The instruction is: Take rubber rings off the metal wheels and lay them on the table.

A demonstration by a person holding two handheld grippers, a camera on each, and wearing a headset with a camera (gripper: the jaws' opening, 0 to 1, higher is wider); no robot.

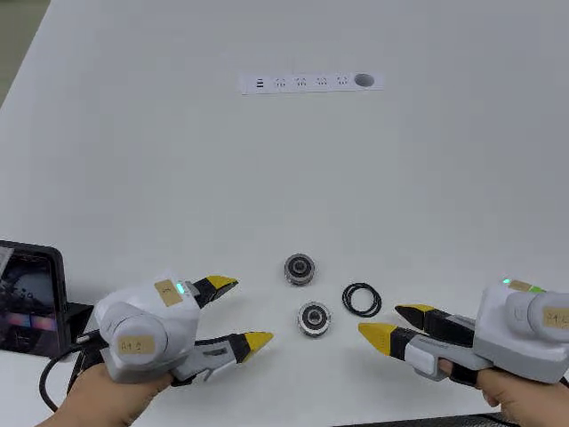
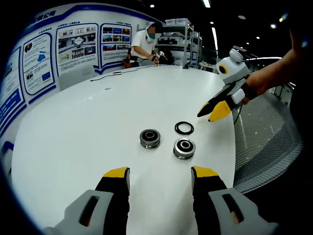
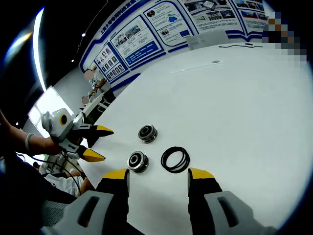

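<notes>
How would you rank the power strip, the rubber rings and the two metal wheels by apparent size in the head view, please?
Power strip, largest, though farthest.
Rubber rings, slightly wider than either wheel.
Nearer wheel and farther wheel look alike; unranked.

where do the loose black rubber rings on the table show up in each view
Head view: the black rubber rings lie low, a little right of centre.
Left gripper view: slightly right of centre, on the white table.
Right gripper view: just below centre.
Shared landmark: the metal wheel beside them, to their lower left in the head view, just under them in the left gripper view, to their left in the right gripper view.
</notes>
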